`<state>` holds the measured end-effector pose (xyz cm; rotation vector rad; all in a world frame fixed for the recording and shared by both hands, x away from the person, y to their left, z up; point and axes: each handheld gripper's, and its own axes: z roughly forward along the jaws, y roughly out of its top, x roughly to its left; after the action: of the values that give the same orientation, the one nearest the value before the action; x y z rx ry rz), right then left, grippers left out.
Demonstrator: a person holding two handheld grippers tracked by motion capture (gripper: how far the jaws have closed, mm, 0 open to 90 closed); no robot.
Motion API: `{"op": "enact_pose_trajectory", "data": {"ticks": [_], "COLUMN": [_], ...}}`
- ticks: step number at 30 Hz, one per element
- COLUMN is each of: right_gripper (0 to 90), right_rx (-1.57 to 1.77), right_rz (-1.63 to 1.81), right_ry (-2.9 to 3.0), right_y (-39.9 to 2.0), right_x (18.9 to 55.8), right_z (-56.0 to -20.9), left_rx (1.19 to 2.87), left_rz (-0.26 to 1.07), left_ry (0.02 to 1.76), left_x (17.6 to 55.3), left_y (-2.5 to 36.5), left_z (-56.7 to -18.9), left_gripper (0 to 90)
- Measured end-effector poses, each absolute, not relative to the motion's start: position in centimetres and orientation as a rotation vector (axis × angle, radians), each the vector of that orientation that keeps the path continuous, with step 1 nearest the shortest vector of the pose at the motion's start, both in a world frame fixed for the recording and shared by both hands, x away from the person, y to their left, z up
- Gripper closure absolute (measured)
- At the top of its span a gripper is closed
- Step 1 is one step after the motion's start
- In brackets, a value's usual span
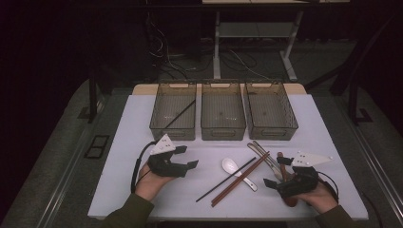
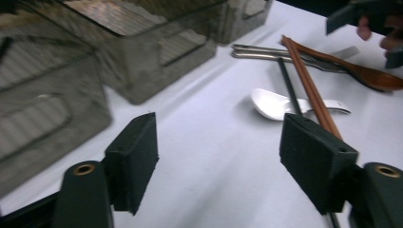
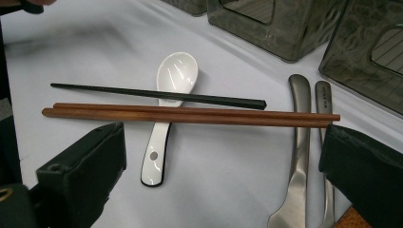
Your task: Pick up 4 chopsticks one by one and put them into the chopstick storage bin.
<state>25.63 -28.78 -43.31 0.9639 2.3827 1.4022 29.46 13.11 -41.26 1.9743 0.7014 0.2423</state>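
Left gripper (image 1: 190, 156), at 7 o'clock on the white counter (image 1: 119, 142): jaws spread wide and released, nothing between them, bare counter beneath; seen along the left gripper view (image 2: 218, 156), they face the cutlery pile. Right gripper (image 1: 274, 172), at 5 o'clock: jaws likewise parted and empty (image 3: 223, 161), hovering just beside the cutlery, touching none of it. Cutlery, between the two grippers, right of centre: one white ceramic soup spoon (image 1: 233, 167), bowl toward 11 o'clock; one single black chopstick (image 1: 225, 179) lying across the spoon's handle; one pair of reddish-brown wooden chopsticks (image 1: 240, 179) lying together just beside the black one; two grey metal utensils (image 1: 266, 156), handles side by side, passing under the wooden pair; one brown wooden spoon (image 2: 366, 73) at the right gripper. Along 12 o'clock, three smoky translucent plastic bins (image 1: 222, 111) in a row; the leftmost holds one thin dark stick (image 1: 179, 114) laid diagonally.
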Motion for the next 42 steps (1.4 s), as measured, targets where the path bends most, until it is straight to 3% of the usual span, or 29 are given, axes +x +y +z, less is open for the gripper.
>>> {"op": "enact_pose_trajectory", "data": {"ticks": [18, 23, 42], "right_gripper": [1.6, 1.6, 1.6], "right_rx": [0.957, 0.96, 0.965], "right_rz": [1.396, 1.395, 1.39], "right_ry": [2.386, 2.389, 2.388], "right_y": [-28.7, -28.7, -28.7], "right_x": [25.6, 25.7, 25.7], "right_z": [-43.4, -43.4, -43.4], "left_rx": [2.062, 2.08, 2.179], "left_rz": [0.112, 0.062, -0.016], "left_ry": [0.614, 0.593, 0.534], "left_x": [28.5, 28.3, 27.5], "left_y": [8.5, 7.7, 5.6], "left_z": [-42.9, -43.3, -44.6], "left_gripper": [65.6, 71.6, 70.7]}}
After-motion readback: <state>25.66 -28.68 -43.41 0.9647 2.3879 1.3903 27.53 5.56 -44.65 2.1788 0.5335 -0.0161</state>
